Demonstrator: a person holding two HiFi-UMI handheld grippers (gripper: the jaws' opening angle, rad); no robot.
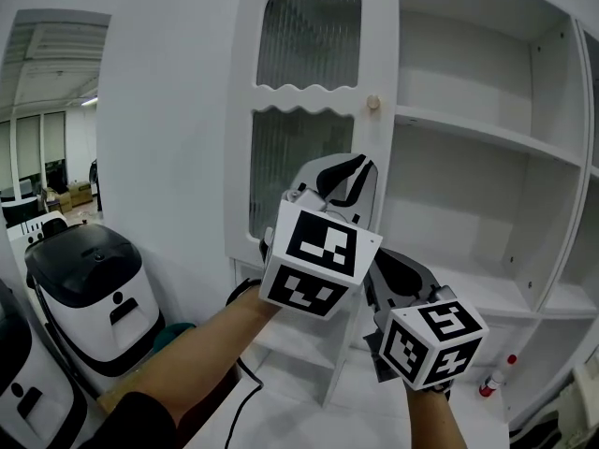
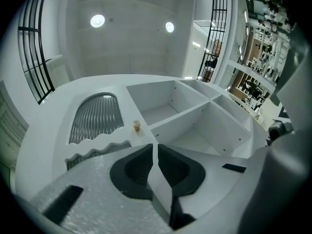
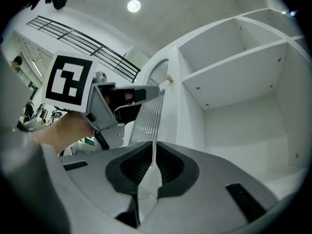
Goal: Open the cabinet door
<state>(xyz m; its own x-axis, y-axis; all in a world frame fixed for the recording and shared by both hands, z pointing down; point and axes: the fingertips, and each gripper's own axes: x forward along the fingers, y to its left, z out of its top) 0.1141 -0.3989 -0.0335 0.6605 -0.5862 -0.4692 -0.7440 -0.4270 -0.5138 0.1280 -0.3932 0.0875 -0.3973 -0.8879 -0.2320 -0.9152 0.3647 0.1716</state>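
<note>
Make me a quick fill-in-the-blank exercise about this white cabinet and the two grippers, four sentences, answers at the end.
1. The cabinet door stands ___, so the shelves beside it show.
2. In the head view, the door's knob sits at its ___ edge.
3. The door has ___ ribbed glass panes, one above the other.
4. The jaws of the left gripper and the right gripper are ___, with nothing between them.

Missing words: open; right; two; shut.
</note>
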